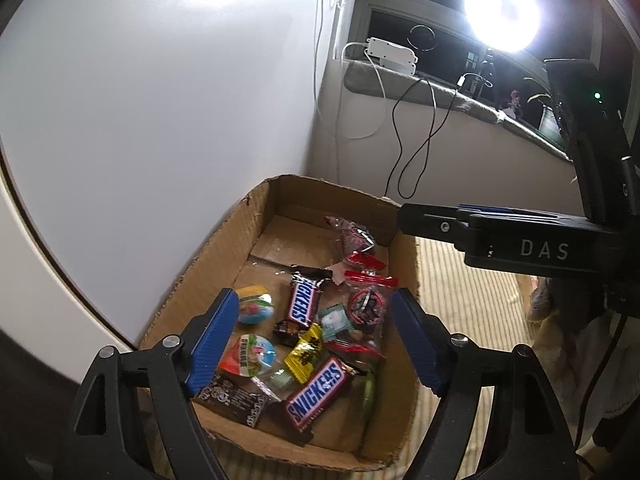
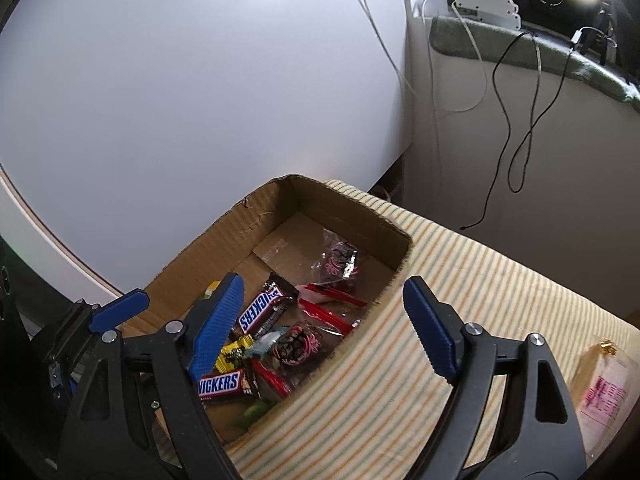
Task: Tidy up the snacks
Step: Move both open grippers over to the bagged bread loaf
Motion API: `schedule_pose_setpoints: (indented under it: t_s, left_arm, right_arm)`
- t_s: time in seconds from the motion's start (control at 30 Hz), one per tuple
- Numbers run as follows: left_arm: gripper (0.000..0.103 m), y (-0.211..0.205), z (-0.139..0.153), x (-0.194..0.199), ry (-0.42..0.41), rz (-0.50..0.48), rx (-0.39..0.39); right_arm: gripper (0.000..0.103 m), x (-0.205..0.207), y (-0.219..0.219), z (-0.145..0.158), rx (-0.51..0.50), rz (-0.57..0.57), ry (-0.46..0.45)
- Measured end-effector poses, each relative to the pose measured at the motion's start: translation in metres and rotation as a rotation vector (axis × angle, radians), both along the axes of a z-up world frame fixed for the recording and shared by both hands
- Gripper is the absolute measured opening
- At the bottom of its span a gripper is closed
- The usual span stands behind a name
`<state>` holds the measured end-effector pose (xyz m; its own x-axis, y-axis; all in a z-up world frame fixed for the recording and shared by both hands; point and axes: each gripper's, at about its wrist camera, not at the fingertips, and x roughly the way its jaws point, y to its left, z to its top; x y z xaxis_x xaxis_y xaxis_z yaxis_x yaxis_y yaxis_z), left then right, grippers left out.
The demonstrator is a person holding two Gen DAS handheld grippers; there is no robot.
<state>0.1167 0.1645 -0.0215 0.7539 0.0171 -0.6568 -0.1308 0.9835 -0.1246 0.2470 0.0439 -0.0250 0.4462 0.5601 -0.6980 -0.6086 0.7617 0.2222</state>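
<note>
Snacks lay gathered in cardboard box, sorted away. Left gripper hung over them, jaws wide, empty. Right gripper likewise wide, apparently empty.

This looks like a room in a home, probably a bedroom or living room, at night. A window sill padded with a grey-green cover runs under dark window panes, and a white power adapter sits on it with black and white cables trailing down the pale wall. A bright ring lamp glares from beside the window, and a small potted plant stands further along the sill. A soft surface covered in yellow-striped cloth carries a rough-cut cardboard box of household sweets, among them Snickers bars. A white rounded panel stands behind the box.
</note>
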Motion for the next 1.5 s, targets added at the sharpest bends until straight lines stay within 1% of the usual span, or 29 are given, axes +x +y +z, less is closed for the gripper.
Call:
schedule_pose_setpoints:
  t_s: [0.2,0.47,0.63,0.83,1.0,1.2,1.33,1.5]
  left_arm:
    - [0.079,-0.018,0.008,-0.006,-0.016,-0.021,0.007]
    - [0.079,-0.051,0.018,-0.008,-0.038,-0.073,0.010]
    - [0.079,-0.077,0.018,-0.002,-0.038,-0.121,0.005]
    - [0.079,-0.112,0.013,0.008,-0.027,-0.183,-0.004]
    - [0.079,-0.143,0.007,0.022,-0.005,-0.240,-0.015]
    - [0.079,-0.180,-0.005,0.042,0.038,-0.320,-0.056]
    - [0.079,-0.199,-0.013,0.056,0.072,-0.367,-0.098]
    - [0.078,-0.219,-0.025,0.076,0.121,-0.416,-0.159]
  right_arm:
    - [0.085,-0.008,-0.027,0.007,0.005,-0.023,-0.023]
    - [0.085,-0.017,-0.078,0.014,0.005,-0.074,-0.059]
    - [0.085,-0.018,-0.119,0.015,0.020,-0.125,-0.057]
    - [0.085,-0.018,-0.176,0.007,0.022,-0.194,-0.045]
    - [0.085,-0.014,-0.230,-0.005,0.029,-0.267,-0.008]
    - [0.085,-0.006,-0.281,-0.024,0.035,-0.342,0.037]
    - [0.085,0.000,-0.302,-0.038,0.048,-0.362,0.077]
    - [0.085,0.008,-0.313,-0.054,0.085,-0.359,0.140]
